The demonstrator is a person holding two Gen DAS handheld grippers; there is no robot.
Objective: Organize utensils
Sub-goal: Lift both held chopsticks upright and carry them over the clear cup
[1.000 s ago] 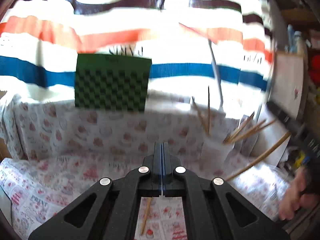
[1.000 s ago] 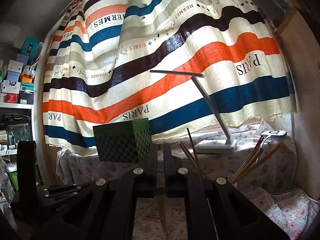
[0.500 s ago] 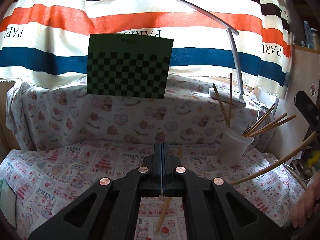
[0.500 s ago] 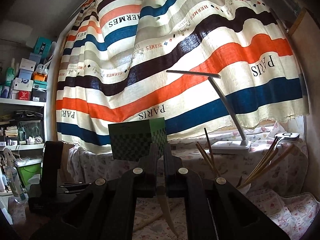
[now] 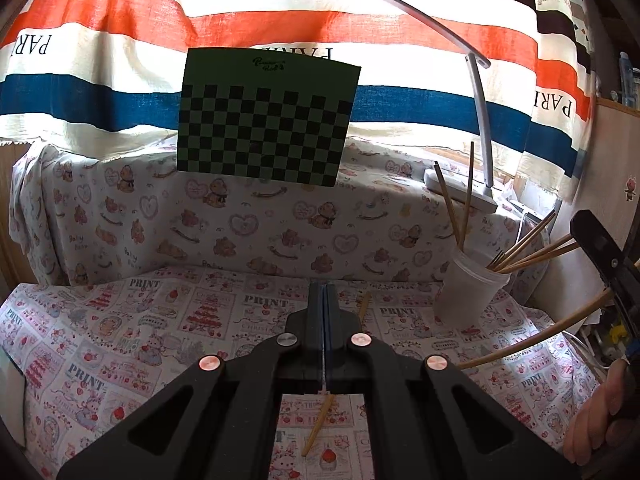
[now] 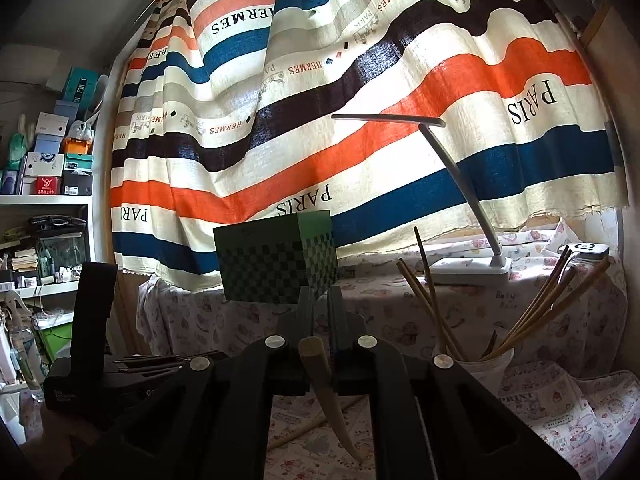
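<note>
My left gripper (image 5: 324, 292) is shut and empty, held above the printed tablecloth (image 5: 120, 340). One wooden chopstick (image 5: 320, 428) lies on the cloth right under it. A white cup (image 5: 472, 284) at the right holds several chopsticks. My right gripper (image 6: 320, 300) is shut on a wooden chopstick (image 6: 328, 392), which also shows at the right of the left wrist view (image 5: 532, 340), slanting down toward the table. In the right wrist view the cup (image 6: 480, 364) stands to the lower right.
A green checkered board (image 5: 264, 120) leans against the striped curtain at the back. A white desk lamp (image 5: 476, 120) stands behind the cup. Shelves with boxes (image 6: 44, 160) are at the far left. Another chopstick (image 6: 304, 428) lies on the cloth.
The left gripper has tilted downward and steadied, so more tabletop shows. The right gripper shifted left relative to the cup. Both stay shut.
</note>
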